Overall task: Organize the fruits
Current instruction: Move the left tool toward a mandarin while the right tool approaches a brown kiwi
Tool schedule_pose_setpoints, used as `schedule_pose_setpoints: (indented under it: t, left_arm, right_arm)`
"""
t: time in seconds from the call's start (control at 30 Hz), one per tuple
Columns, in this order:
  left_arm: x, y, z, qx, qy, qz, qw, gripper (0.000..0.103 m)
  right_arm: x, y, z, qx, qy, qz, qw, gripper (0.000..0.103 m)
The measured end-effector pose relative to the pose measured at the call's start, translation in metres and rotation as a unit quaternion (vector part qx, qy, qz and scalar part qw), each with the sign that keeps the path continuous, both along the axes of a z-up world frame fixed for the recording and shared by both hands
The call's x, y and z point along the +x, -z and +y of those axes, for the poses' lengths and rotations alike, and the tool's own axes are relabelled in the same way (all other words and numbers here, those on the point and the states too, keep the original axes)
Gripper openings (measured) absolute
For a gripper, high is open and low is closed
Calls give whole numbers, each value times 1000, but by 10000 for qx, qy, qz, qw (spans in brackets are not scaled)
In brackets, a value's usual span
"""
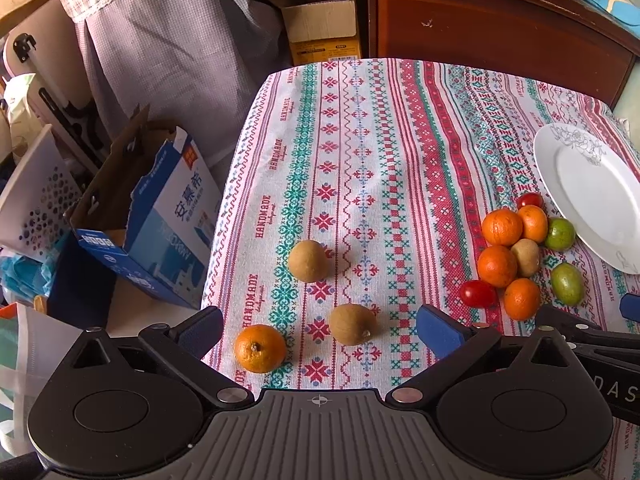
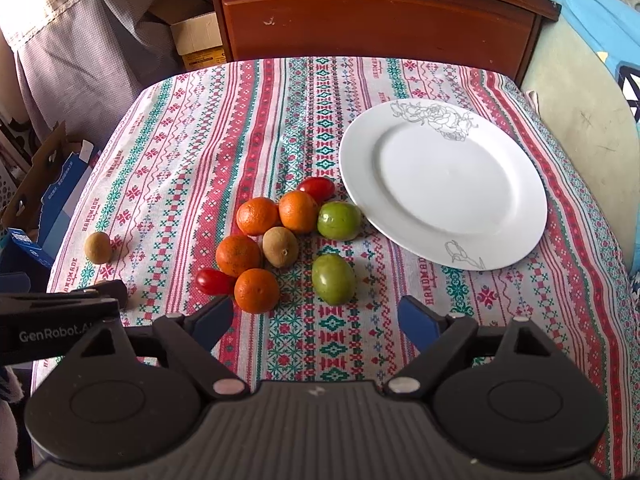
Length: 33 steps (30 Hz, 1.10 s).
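A white plate [image 2: 444, 184] lies bare on the patterned tablecloth, also at the right edge of the left wrist view [image 1: 592, 196]. Beside it sits a cluster of oranges [image 2: 256, 216], brown kiwis [image 2: 280, 246], red tomatoes [image 2: 214, 281] and green fruits [image 2: 333, 279]. In the left wrist view, an orange [image 1: 260, 348] and two brown kiwis [image 1: 352, 324] [image 1: 308, 260] lie apart at the table's left. My left gripper [image 1: 320, 328] is open and empty above the orange and the near kiwi. My right gripper [image 2: 316, 320] is open and empty, just short of the cluster.
The table's left edge drops to a blue and white carton [image 1: 160, 216] and a white perforated basket [image 1: 36, 196] on the floor. A wooden cabinet [image 2: 376, 16] stands behind the table. A cardboard box [image 1: 320, 20] sits beside it.
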<state>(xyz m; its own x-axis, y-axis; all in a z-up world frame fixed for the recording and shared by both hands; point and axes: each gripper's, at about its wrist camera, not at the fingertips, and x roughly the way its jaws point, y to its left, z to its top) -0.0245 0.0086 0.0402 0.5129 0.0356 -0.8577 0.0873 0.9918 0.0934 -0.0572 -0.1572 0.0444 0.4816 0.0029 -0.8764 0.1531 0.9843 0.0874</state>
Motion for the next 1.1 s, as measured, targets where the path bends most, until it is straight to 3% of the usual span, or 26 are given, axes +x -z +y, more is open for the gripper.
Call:
schedule_pose_setpoints:
  t: [1.1]
  left_arm:
    - [-5, -2, 2, -222, 282, -97, 9993, 101]
  right_arm:
    - [-2, 3, -2, 263, 0, -127, 9996, 77]
